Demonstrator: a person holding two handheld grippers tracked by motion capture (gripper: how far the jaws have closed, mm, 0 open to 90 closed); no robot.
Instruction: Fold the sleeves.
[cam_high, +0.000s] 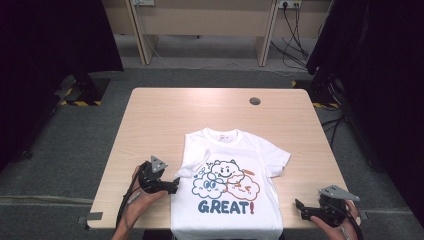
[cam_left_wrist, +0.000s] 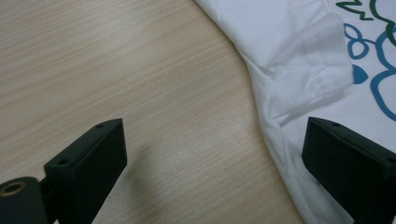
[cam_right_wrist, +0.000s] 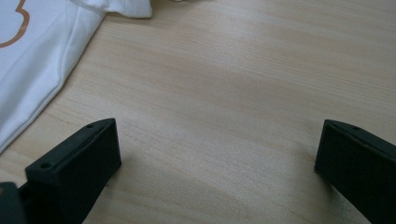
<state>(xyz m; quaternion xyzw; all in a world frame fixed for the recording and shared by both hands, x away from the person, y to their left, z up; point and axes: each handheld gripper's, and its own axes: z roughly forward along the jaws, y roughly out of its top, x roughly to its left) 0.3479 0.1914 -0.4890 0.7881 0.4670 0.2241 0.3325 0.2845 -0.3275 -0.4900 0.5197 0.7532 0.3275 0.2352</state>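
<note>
Nearest, the person's hands are reaching in low at the table's near edge: the left gripper is lying level, jaws standing wide with nothing between them, tips just beside the white T-shirt and its folded-in sleeve. The right gripper is also level and gaping wide over bare wood, apart from the shirt's hem side. The shirt is lying flat, print up, collar pointing away, long axis running near to far.
</note>
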